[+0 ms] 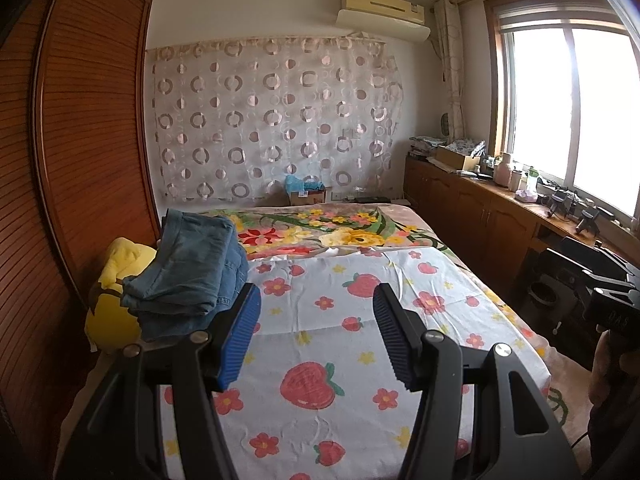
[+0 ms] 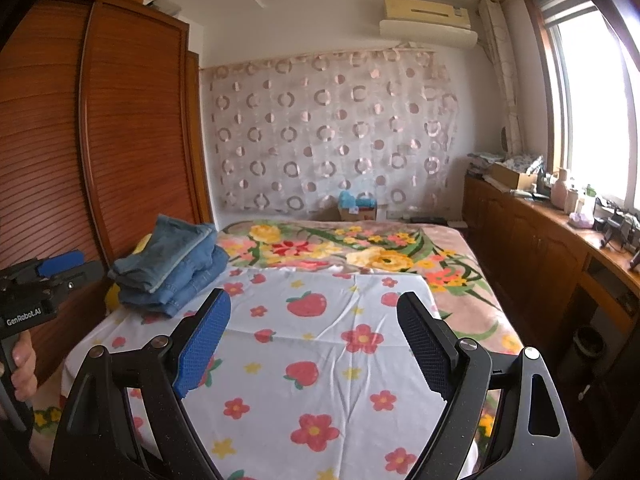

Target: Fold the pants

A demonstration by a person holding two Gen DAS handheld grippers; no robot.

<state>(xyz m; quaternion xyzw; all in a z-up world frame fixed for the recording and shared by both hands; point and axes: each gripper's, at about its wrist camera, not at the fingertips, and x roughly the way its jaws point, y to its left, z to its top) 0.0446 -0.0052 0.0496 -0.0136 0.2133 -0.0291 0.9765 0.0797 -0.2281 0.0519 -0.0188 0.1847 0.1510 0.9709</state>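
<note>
While a yellow plush [image 1: 114, 292] lies half hidden beneath them, two folded jeans [image 1: 192, 268] sit stacked at the bed's [image 1: 320, 320] left edge, both claws, left claw [image 1: 316, 316] and right claw [image 2: 314, 320], released and empty.

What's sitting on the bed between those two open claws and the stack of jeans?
Nothing but bare strawberry-print sheet. In the right wrist view, the right gripper and the folded jeans have only sheet between them.

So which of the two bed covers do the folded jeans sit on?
The white strawberry-print sheet, at its left edge; the floral blanket lies farther back, toward the curtain.
</note>
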